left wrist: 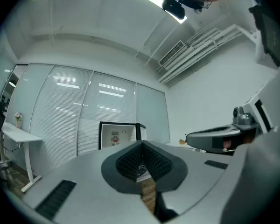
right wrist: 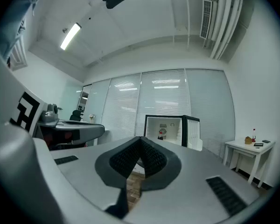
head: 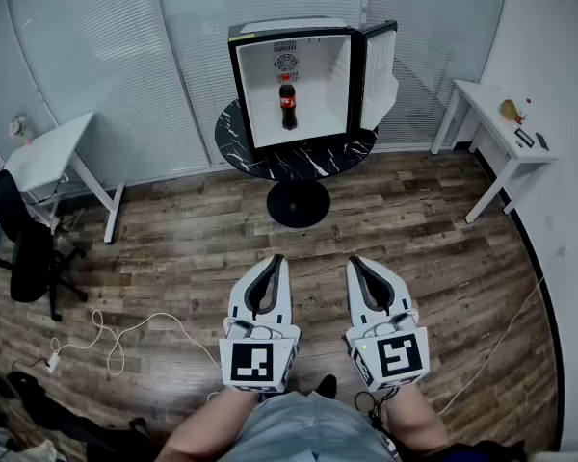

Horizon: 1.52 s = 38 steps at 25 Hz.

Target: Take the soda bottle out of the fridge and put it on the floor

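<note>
Holding nothing, the left gripper (head: 273, 261) and right gripper (head: 358, 262) each have jaws pressed together. At twelve o'clock, well apart from them, the soda bottle (head: 288, 104) stands upright inside the open fridge (head: 243, 94) on a round black table (head: 318, 158). Its label looks red, though too small to read. The person's forearms (head: 212, 422) are cut off at six o'clock.

**Three views, one room**

The floor (head: 173, 239) is seen steeply from above by the head view. Level views are taken along the left tongs (left wrist: 142, 143) and right tongs (right wrist: 141, 139). The distant open fridge (head: 318, 85) is shared by all.
</note>
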Available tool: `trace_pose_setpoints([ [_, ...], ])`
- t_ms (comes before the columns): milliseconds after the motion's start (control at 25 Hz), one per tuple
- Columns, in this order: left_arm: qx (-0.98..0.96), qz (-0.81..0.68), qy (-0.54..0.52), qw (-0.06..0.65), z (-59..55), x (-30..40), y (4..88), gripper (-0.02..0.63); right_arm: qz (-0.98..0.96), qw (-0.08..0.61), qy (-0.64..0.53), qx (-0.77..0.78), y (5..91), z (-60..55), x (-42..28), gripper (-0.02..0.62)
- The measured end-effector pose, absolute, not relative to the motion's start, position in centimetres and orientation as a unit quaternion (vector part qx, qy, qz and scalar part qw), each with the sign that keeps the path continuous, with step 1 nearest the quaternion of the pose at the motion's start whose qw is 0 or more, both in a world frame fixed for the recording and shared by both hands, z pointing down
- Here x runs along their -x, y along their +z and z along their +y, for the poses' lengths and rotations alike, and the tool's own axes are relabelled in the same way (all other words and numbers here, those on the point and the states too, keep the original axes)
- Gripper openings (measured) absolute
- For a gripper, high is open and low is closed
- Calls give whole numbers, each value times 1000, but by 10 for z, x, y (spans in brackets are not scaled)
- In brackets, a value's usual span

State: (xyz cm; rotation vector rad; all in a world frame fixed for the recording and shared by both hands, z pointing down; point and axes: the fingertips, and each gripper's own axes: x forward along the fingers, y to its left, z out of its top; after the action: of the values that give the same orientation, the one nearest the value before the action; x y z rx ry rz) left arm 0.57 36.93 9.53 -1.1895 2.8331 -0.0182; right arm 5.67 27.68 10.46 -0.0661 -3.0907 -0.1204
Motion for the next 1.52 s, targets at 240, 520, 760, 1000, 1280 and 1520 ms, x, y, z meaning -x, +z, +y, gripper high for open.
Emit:
trace_pose_setpoints([
  [240, 384, 923, -8, 33, 356, -12, 98, 17, -998, 26, -46, 24, 107, 264, -62, 14],
  [520, 376, 927, -7, 18, 332, -23, 109, 17, -998, 41, -33, 30, 118, 234, -69, 15],
  [760, 364, 931, 1, -8, 310, -27, 132, 17, -998, 49, -22, 36, 135, 203, -65, 15],
  [1000, 346, 938, -4, -19, 306, 9, 146, 17, -997, 60, -13, 36, 152, 185, -31, 15],
  [1280, 345, 938, 10, -21, 293, 94, 164, 17, -996, 74, -24, 44, 170, 178, 52, 15],
  [1520, 361, 933, 10, -8, 277, 192, 152, 17, -997, 60, -20, 40, 154, 170, 148, 15],
])
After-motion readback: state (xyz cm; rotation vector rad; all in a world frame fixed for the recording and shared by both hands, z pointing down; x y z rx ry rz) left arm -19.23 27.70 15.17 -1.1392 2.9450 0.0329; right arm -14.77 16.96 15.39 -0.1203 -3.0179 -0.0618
